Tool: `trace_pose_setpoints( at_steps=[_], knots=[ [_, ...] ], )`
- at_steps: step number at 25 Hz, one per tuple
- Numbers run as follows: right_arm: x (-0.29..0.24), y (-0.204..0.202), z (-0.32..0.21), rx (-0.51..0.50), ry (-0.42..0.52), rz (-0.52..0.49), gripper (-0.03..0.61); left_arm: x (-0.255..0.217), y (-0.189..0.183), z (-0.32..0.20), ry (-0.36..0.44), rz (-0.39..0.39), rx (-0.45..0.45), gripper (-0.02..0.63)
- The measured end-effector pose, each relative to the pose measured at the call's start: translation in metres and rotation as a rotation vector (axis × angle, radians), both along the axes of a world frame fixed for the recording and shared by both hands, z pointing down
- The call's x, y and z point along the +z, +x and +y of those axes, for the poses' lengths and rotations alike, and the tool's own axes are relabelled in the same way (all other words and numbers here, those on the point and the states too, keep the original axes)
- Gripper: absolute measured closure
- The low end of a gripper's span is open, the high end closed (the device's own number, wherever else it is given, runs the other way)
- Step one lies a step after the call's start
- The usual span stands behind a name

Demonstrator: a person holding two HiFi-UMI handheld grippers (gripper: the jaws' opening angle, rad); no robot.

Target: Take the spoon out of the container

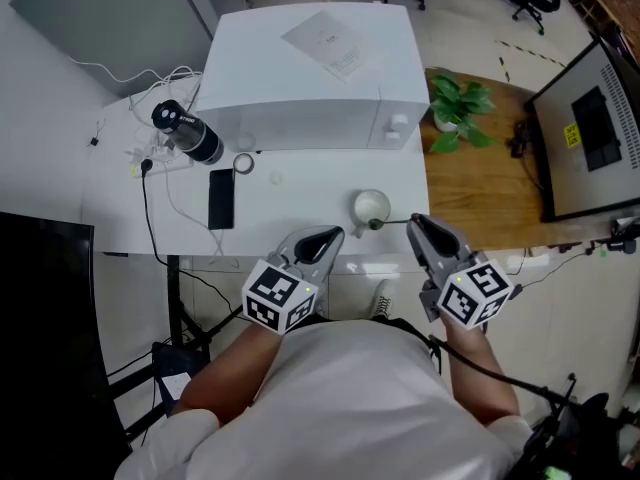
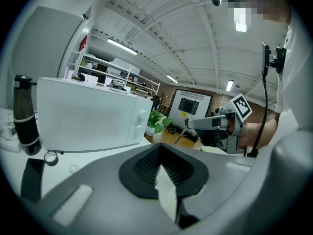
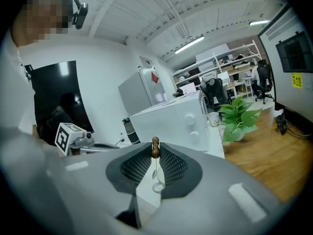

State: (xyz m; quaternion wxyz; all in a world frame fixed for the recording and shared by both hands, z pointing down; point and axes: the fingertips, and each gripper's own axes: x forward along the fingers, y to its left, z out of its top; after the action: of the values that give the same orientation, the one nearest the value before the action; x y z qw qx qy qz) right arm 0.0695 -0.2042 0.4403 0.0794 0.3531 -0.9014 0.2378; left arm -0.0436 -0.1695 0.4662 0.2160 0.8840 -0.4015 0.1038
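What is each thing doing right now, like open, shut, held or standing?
right gripper: jaws shut on the spoon
spoon: gripped at its beaded handle end
left gripper: jaws shut, empty
container: upright
microwave: door shut
bottle: upright, lid on
phone: lying flat, screen dark

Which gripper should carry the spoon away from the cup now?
Right. The right gripper already has its jaws closed on the spoon, close beside the cup. The left gripper is shut on nothing and sits farther to the cup's left.
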Motion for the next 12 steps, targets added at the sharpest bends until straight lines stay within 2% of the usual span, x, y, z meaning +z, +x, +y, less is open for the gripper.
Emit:
trace_pose_setpoints(
  at_steps=[12],
  knots=[
    [0.001, -0.005, 0.021, -0.007, -0.002, -0.012, 0.522, -0.009, 0.002, 0.012, 0.026, -0.013, 0.008, 0.609]
  ],
)
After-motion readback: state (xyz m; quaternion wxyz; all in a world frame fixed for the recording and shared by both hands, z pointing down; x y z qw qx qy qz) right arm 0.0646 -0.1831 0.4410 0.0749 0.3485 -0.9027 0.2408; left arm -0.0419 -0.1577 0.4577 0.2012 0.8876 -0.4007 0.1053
